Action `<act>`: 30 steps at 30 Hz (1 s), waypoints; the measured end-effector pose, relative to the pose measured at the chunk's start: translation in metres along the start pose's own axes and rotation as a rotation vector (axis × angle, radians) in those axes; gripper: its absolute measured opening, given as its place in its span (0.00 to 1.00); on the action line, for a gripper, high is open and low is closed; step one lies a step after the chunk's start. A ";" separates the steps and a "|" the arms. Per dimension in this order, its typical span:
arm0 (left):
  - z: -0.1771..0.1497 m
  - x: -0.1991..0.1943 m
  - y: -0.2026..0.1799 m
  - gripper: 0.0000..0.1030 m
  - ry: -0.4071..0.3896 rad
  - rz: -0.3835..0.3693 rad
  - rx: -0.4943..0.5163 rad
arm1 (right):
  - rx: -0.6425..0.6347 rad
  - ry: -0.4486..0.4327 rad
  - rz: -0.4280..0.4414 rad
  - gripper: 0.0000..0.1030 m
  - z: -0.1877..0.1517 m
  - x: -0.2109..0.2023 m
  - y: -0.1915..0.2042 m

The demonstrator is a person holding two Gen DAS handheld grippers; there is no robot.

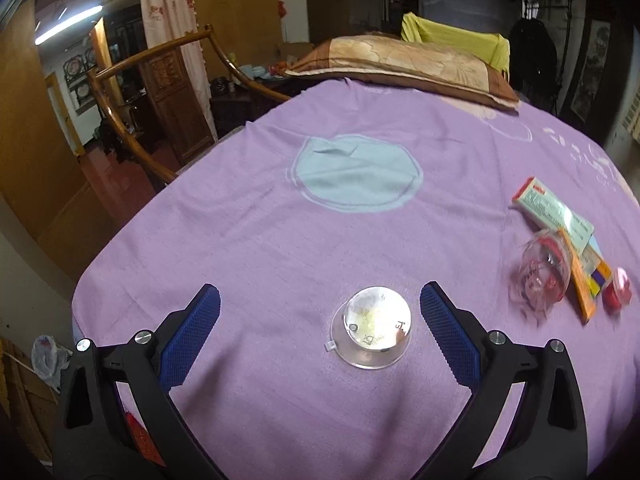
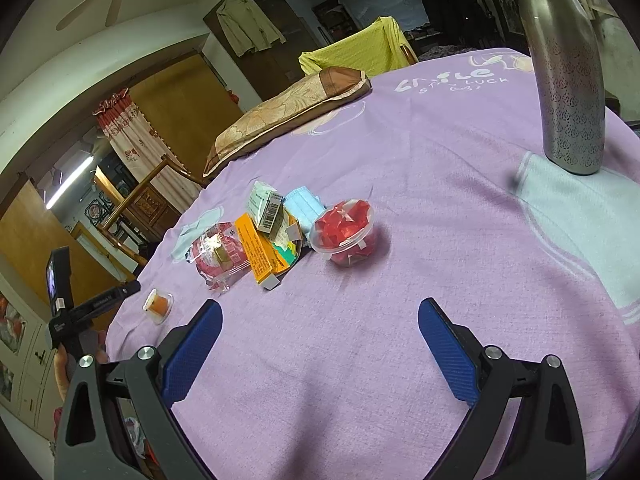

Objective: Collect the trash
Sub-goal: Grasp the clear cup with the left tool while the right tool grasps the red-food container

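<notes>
Left hand-held gripper (image 1: 320,312) spread wide w/ a clear plastic cup (image 1: 370,328) lying between its pads, untouched, lower centre. Right hand-held gripper (image 2: 320,326) likewise released (nothing inside); trash pile (image 2: 272,236) centre-left on the purple bed sheet (image 2: 420,200).

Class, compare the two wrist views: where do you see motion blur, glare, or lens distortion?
Left wrist view: the clear cup and small red piece at right are smeared, while the domed lid stays sharp with glare. Right wrist view: sharp throughout, but fisheye bends the metal bottle and the purple sheet's edges.
</notes>
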State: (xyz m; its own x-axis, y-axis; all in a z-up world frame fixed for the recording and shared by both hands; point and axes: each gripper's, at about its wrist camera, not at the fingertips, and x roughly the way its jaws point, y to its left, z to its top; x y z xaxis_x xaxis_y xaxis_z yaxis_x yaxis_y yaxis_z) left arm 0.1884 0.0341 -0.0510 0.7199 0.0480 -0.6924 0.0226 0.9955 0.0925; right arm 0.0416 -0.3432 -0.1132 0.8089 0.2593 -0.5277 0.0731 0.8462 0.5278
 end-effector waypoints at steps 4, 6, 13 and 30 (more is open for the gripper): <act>-0.005 0.001 -0.013 0.93 0.004 -0.026 0.058 | 0.002 0.001 0.001 0.94 0.000 0.000 0.000; -0.007 0.009 -0.023 0.93 0.022 -0.033 0.091 | 0.004 0.003 0.000 0.94 0.000 0.001 -0.001; -0.008 0.051 -0.031 0.93 0.142 -0.052 0.070 | 0.031 0.023 0.004 0.94 0.000 0.006 -0.004; -0.013 0.065 -0.025 0.94 0.220 -0.088 0.066 | 0.066 0.088 -0.009 0.94 0.003 0.018 -0.009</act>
State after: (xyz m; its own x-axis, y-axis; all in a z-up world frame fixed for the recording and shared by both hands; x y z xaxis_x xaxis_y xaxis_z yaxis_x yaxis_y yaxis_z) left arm 0.2256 0.0135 -0.1078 0.5447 -0.0149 -0.8385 0.1290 0.9894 0.0662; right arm 0.0574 -0.3478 -0.1258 0.7539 0.2940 -0.5876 0.1212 0.8168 0.5641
